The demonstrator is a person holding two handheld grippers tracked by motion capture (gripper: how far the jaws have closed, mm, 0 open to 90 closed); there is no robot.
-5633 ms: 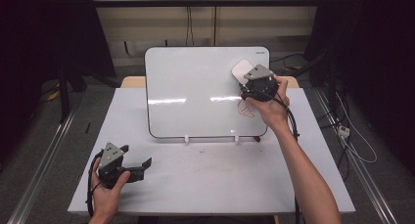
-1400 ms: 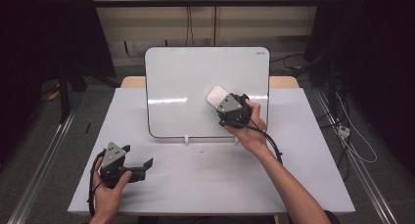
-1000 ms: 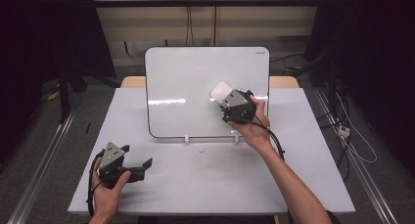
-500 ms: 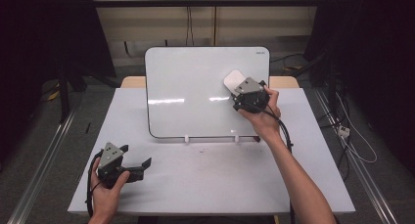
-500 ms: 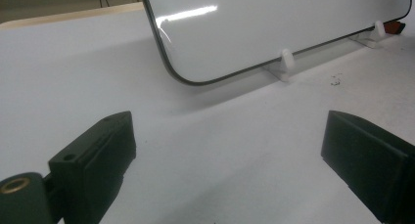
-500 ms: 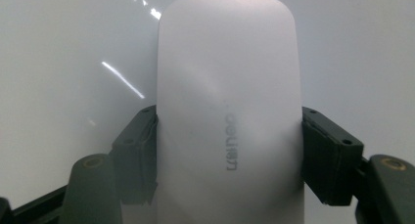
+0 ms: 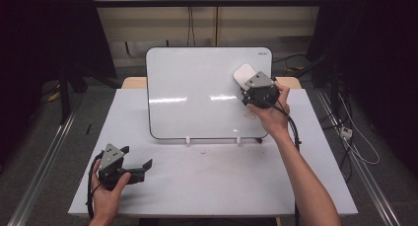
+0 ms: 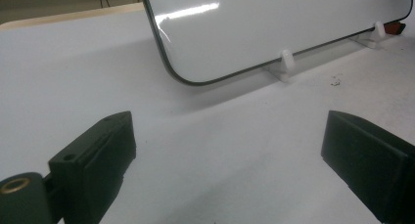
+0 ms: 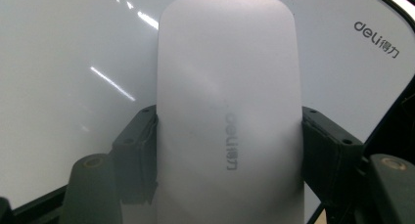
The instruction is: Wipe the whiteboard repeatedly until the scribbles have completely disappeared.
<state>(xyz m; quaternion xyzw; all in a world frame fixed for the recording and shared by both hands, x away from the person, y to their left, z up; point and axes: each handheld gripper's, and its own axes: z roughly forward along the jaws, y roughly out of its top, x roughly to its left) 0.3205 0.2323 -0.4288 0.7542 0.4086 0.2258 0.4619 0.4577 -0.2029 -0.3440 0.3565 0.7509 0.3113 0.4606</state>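
High view: a white-topped bench carries a whiteboard that stands propped on two small white feet near the far edge, its face tilted back. The right tongs are raised against the board's upper right corner and grip a white whiteboard eraser, which lies on the board's face just below the top edge. Faint red marks show on the board lower down, beside the right hand.

Right gripper view: the eraser sits squarely between the two black jaws, which press on its long sides; grey "deli" lettering runs along it, and the same brand mark is printed at the board's corner.

Left gripper view: the left tongs are spread wide with nothing between them, over bare bench surface short of the board's lower left corner. From above, the left tongs rest near the bench's near left corner, held in the left hand.
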